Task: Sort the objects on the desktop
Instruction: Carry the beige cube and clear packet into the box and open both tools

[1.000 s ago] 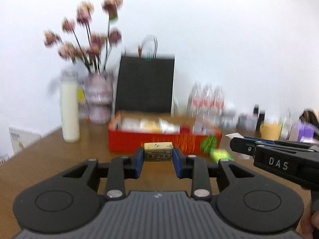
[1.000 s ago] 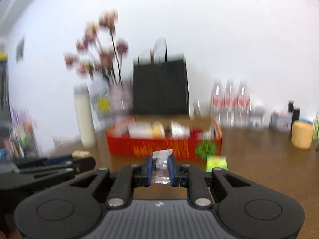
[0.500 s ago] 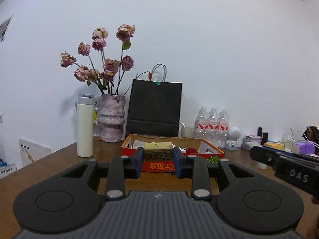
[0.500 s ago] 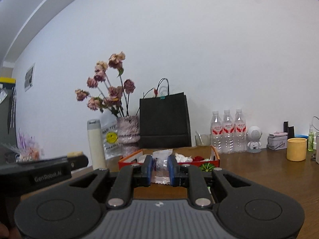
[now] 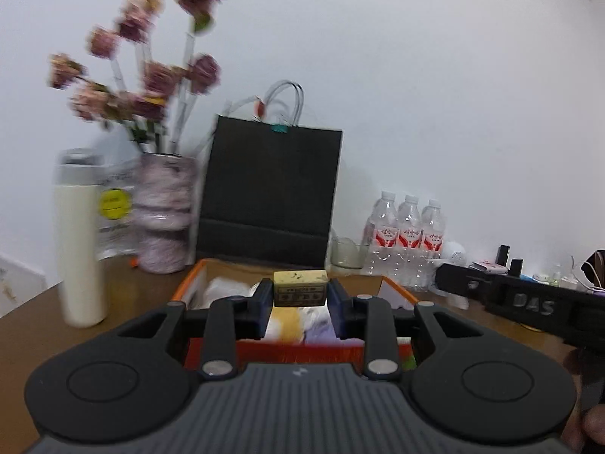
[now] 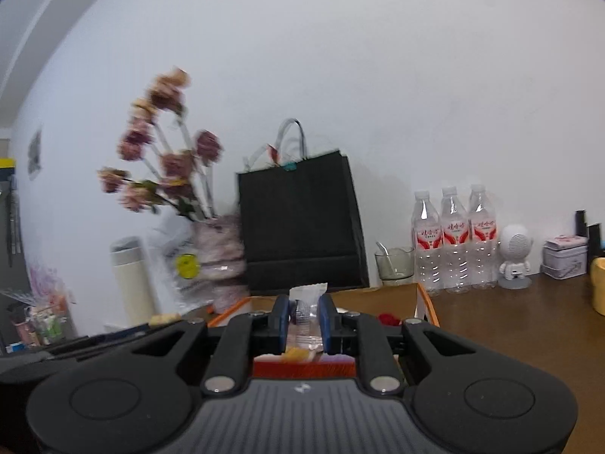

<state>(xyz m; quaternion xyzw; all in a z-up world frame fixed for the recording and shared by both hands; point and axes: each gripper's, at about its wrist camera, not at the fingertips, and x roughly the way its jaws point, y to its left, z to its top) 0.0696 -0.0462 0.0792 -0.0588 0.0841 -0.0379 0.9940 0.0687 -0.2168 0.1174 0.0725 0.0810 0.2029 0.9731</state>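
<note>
**Two grippers, each holding a small item over a red box**

Left wrist view: The left gripper (image 5: 300, 302) points nearly level across a brown table (image 5: 34, 325). Its jaws are part open and clamped on a small yellow block (image 5: 300, 294) with a dark printed label, which sits between the blue pads (image 5: 264, 304) above the red box (image 5: 295, 352). The box lies just ahead and below, with white, yellow and purple items inside, all blurred and partly hidden by the fingers. Behind it stands a black bag (image 5: 270, 196). To the left are a vase (image 5: 164, 213) of pink flowers and a white flask (image 5: 77, 238), both smeared by motion. Three bottles (image 5: 404, 238) stand to the right. The other gripper (image 5: 529, 304) reaches in from the right edge, side on, its tip and jaws unreadable here. Part of a hand (image 5: 593, 427) shows at the lower right corner, cut off.

Right wrist view: The right gripper (image 6: 307, 316) also points nearly level. Its jaws are almost closed, pinching a clear wrapped packet (image 6: 307, 310) whose crimped top sticks up above the pads. The packet hangs over the box (image 6: 425, 302), whose near wall is blurred. The bag (image 6: 302, 227), vase (image 6: 221, 253), flask (image 6: 132, 280) and bottles (image 6: 453, 242) stand behind. A white robot figure (image 6: 514, 257) and a tin (image 6: 565, 257) sit further right; a yellow cup (image 6: 598, 285) is cut off by the edge. The left gripper (image 6: 162, 319) enters low from the left, dark and hard to make out.
</note>
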